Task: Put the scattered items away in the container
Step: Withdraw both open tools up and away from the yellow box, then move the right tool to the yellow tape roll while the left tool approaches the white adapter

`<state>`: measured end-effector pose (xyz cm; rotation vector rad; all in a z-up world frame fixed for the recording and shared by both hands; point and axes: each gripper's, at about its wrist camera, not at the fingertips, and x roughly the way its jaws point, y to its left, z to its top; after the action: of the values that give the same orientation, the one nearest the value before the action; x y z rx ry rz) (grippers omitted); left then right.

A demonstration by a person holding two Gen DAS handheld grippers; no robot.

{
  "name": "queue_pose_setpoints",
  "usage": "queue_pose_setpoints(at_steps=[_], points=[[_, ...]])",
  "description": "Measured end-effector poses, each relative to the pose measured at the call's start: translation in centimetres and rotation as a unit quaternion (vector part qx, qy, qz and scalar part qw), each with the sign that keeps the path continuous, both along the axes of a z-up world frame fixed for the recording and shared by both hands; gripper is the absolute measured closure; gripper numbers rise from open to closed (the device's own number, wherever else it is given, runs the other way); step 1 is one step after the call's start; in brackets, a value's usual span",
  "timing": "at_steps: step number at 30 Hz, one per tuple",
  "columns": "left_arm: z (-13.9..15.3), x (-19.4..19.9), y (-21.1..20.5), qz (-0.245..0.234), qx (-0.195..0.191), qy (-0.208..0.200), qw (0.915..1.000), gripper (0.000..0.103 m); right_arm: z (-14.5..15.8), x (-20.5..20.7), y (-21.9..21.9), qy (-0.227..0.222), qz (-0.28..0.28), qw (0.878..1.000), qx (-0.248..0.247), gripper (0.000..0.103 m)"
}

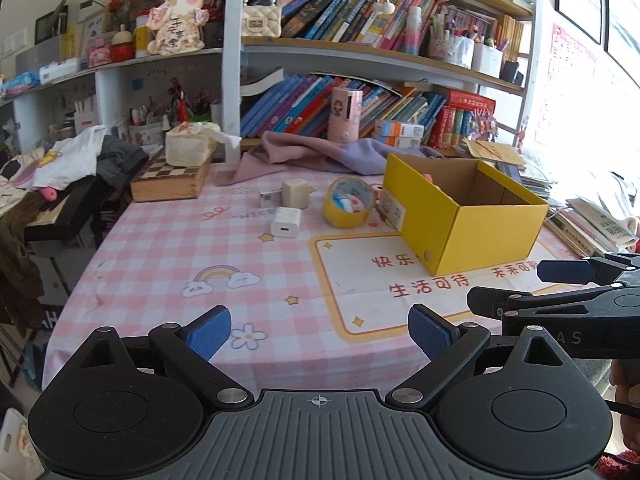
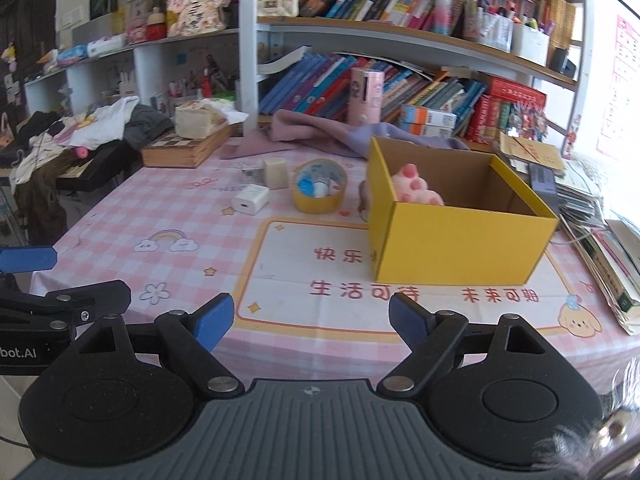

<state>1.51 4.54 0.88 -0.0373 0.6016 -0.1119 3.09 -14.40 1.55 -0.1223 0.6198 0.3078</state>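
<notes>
Hovered empty-handed at the near table edge, sorting only begun.

Held left gripper [image 1: 319, 336] and right gripper [image 2: 311, 320] side by side, jaws spread wide, grasping nothing; kept well back, probably to survey before reaching. Found pink plush toy [image 2: 416, 186] already inside yellow cardboard box [image 2: 460, 236]. Left out on pink checked tablecloth [image 1: 168, 252], just left of the box: yellow tape roll [image 1: 349, 202], white charger [image 1: 285, 222], cream block [image 1: 295, 193], small grey adapter [image 1: 268, 198]. Likely placed close together for short carries.

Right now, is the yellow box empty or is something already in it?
Not empty. The right wrist view shows a pink plush toy inside the open-topped yellow box, against its left wall. The rest of the visible interior looks bare.
</notes>
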Motion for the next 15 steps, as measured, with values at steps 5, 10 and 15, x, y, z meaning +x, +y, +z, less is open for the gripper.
queue_pose_setpoints(at_steps=[5,10,15], points=[[0.0,0.1,0.8,0.014,-0.004,0.002,0.9999,0.006,0.1,0.5,1.1,0.002,0.017,1.000,-0.004,0.019],[-0.4,0.4,0.9,0.013,-0.002,0.010,0.9999,0.006,0.3,1.2,1.8,-0.003,0.026,1.000,-0.001,0.019],[-0.6,1.2,1.4,0.024,0.001,0.008,0.9997,0.006,-0.2,2.6,2.8,0.000,0.043,0.999,-0.005,0.019]])
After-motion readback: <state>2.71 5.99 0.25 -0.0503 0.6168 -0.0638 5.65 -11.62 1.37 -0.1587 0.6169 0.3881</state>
